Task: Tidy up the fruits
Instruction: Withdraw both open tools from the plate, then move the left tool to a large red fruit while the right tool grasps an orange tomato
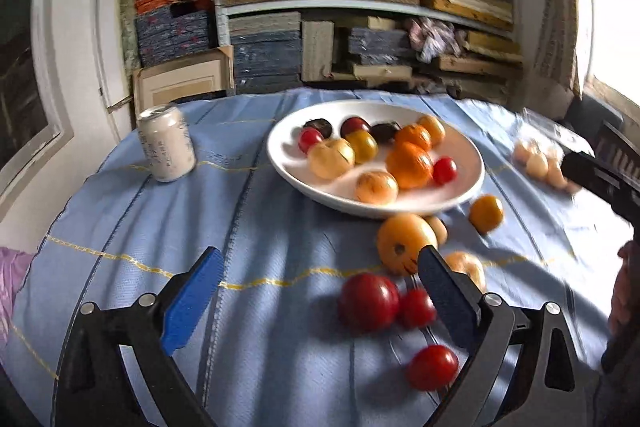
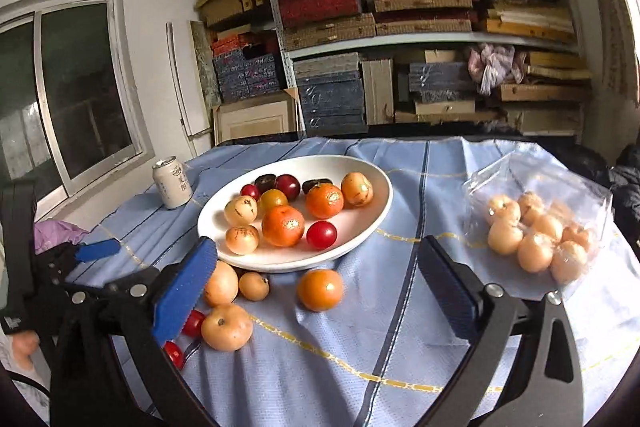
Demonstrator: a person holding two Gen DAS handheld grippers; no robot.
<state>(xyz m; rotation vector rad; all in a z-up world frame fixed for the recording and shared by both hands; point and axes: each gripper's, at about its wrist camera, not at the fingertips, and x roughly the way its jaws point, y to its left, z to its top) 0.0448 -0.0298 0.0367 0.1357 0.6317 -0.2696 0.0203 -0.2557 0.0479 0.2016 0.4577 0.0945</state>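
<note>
Plate (image 2: 372,223): white, shallow, mid surface on blue cloth (image 2: 360,347). Holds approx a dozen fruits: 2 oranges (image 2: 283,225), 3 pale yellow-tan fruits, 1 small yellow one, 2 small red ones (image 2: 321,235), 1 dark red, 2 near-black ones at the far side.
Bag (image 2: 538,187): clear plastic, right of plate, well apart from it. Holds a cluster of pale tan round fruits (image 2: 505,237); exact count unclear through the film.
Can (image 2: 172,187): white drink can, upright, left of plate, top looks closed.
Loose fruit on surface: near side of plate, not in any container. 1 orange (image 2: 320,289), 2 big pale fruits (image 2: 226,327), 1 small tan one just beside plate rim, 3 red tomatoes (image 1: 369,301) close together in left wrist view.
Left claw (image 1: 318,297): released, jaws wide, nothing gripped; red tomatoes lie on the cloth between and below the fingers, no pad contact.
Right claw (image 2: 316,291): released, jaws wide, empty; loose orange sits on the cloth in the gap, untouched.
Shelves (image 2: 420,35): behind surface, stacked w/ boxes and boards.
</note>
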